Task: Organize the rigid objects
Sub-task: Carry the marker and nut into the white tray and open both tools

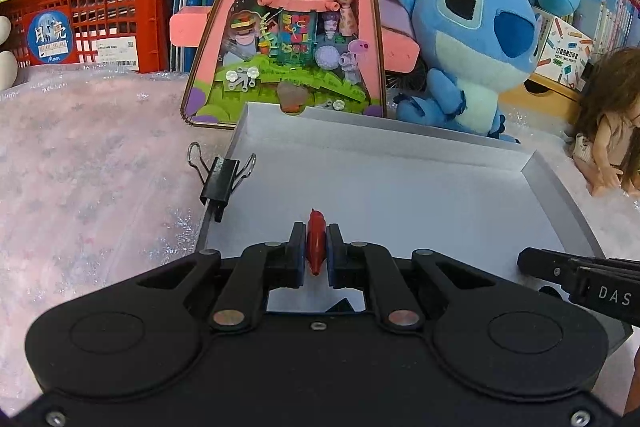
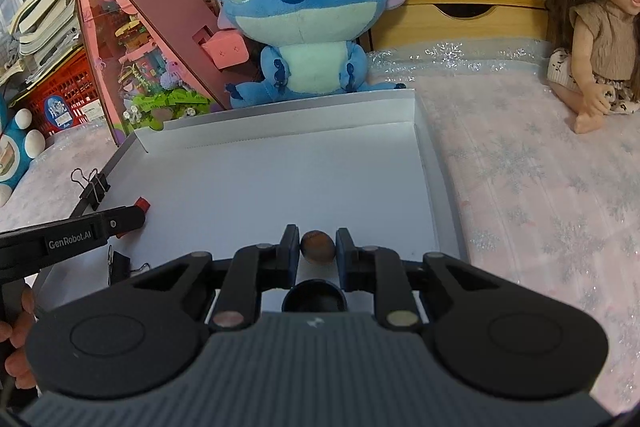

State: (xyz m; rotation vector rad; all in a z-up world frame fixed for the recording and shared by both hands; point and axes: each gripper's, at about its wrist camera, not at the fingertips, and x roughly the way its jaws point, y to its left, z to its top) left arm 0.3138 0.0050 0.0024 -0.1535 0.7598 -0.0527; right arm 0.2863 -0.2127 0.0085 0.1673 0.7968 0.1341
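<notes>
My left gripper [image 1: 316,241] is shut on a slim red piece [image 1: 315,227], held just above the near left part of a shallow white tray [image 1: 400,187]. In the right wrist view the left gripper [image 2: 138,213] comes in from the left with the red piece [image 2: 142,203] at its tip. My right gripper [image 2: 318,241] is shut on a small brown oval object [image 2: 317,245] low over the tray [image 2: 280,179], and its fingers [image 1: 532,263] also show at the right of the left wrist view. A black binder clip [image 1: 224,179] [image 2: 94,187] grips the tray's left rim. A second black clip [image 2: 120,267] and a black round cap [image 2: 313,297] lie near the tray's front edge.
Behind the tray stand a blue plush toy [image 1: 472,39] [image 2: 304,3] and a pink triangular display case [image 1: 296,27] [image 2: 132,39]. A doll [image 2: 596,39] sits at the right on the pink snowflake cloth [image 2: 540,187]. Books, a red crate [image 1: 104,15] and a wooden drawer box [image 2: 460,23] line the back.
</notes>
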